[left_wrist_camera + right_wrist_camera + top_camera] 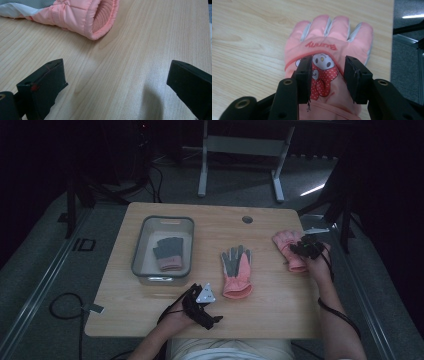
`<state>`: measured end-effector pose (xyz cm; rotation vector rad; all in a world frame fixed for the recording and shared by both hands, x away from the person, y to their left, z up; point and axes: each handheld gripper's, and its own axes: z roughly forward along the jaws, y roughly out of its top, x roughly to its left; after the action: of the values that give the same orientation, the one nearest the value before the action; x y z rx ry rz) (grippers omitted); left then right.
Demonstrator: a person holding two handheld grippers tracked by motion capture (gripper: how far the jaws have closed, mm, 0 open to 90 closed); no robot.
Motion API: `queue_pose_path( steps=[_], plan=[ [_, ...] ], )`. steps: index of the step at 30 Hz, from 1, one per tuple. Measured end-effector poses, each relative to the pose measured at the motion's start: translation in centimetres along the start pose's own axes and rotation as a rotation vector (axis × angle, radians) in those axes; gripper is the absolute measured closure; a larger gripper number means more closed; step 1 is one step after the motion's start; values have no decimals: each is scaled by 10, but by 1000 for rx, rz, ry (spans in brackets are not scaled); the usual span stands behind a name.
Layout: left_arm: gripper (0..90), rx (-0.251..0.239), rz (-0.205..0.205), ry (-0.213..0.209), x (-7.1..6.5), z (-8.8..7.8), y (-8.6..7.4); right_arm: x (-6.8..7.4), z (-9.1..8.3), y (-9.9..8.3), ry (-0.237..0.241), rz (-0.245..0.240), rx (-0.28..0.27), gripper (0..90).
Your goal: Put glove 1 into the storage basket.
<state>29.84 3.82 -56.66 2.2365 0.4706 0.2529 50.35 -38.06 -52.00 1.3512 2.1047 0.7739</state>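
Item: right claw. Jaws stand partly apart, straddling the back of a pink glove printed with a cartoon figure; the pads are not seen to press the fabric, so no grip is judged made. In the high view the right claw sits at about 3 o'clock on the table, over the same pink glove, near the right edge.

Handling note: the claw is best lowered squarely until both pads sit on either side of a pinch of the padded back, near the cuff seam, before closing. A shallow bite on slick quilted fabric is judged likely to slip; a fold should be gathered, not a single layer skimmed.

Item: left claw. Jaws wide apart over bare wood, nothing between them. In the high view it rests at 6 o'clock.

Item: second glove, palm grey, cuff pink, at table centre; its cuff lies at 11 o'clock ahead of the left claw.

Item: grey bin, at 10 o'clock, holding a dark glove; judged the likely destination.
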Motion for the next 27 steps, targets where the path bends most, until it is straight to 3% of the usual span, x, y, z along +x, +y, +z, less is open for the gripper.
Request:
queue_pose_path(
  steps=[2,8,15,20,22,27],
  plan=[
    [17,-3,-5,-3,1,0,0,-2,3,-2,14,13,3,581],
    [17,-4,-4,-3,1,0,0,3,9,-2,3,-27,38,625],
    [17,-5,-1,-4,1,0,0,4,11,-1,2,-34,61,802],
    [16,-2,0,2,0,1,-1,7,7,4,-13,-16,83,838],
    [17,-2,1,2,0,0,-1,7,3,6,-13,13,84,852],
    [17,0,6,0,0,0,-1,13,-19,8,-14,66,36,855]
  ],
)
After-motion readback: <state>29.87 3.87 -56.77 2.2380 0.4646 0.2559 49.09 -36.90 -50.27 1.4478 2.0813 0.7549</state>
